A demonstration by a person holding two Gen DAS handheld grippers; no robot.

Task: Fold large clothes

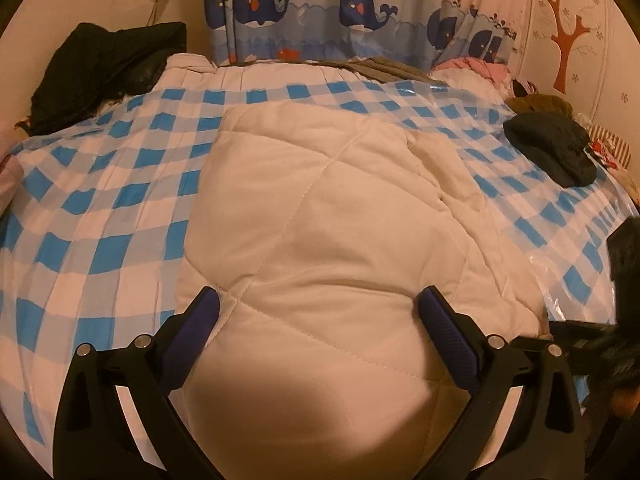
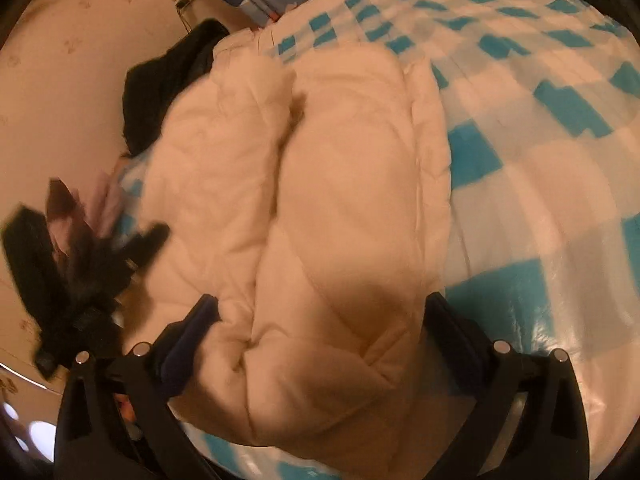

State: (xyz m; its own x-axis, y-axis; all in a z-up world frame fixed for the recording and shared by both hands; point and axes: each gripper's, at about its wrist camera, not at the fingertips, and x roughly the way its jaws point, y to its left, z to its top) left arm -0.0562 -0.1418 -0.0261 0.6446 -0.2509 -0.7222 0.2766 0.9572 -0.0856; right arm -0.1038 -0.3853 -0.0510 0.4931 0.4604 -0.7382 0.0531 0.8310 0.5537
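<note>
A large white quilted comforter [image 1: 328, 216] lies folded in a thick bundle on a blue-and-white checked plastic sheet [image 1: 100, 200] on the bed. My left gripper [image 1: 318, 304] is open, its fingers spread wide over the near end of the bundle. In the right wrist view the comforter [image 2: 320, 208] shows two thick folded rolls side by side. My right gripper [image 2: 320, 312] is open, its fingers straddling the near end. The left gripper [image 2: 100, 272] appears blurred at the left of that view. The right gripper [image 1: 600, 344] shows dark at the right edge of the left wrist view.
A black jacket [image 1: 108, 68] lies at the far left of the bed by the wall. A dark knitted garment [image 1: 556, 148] and several other clothes lie at the right. A whale-print curtain [image 1: 340, 8] hangs behind the bed.
</note>
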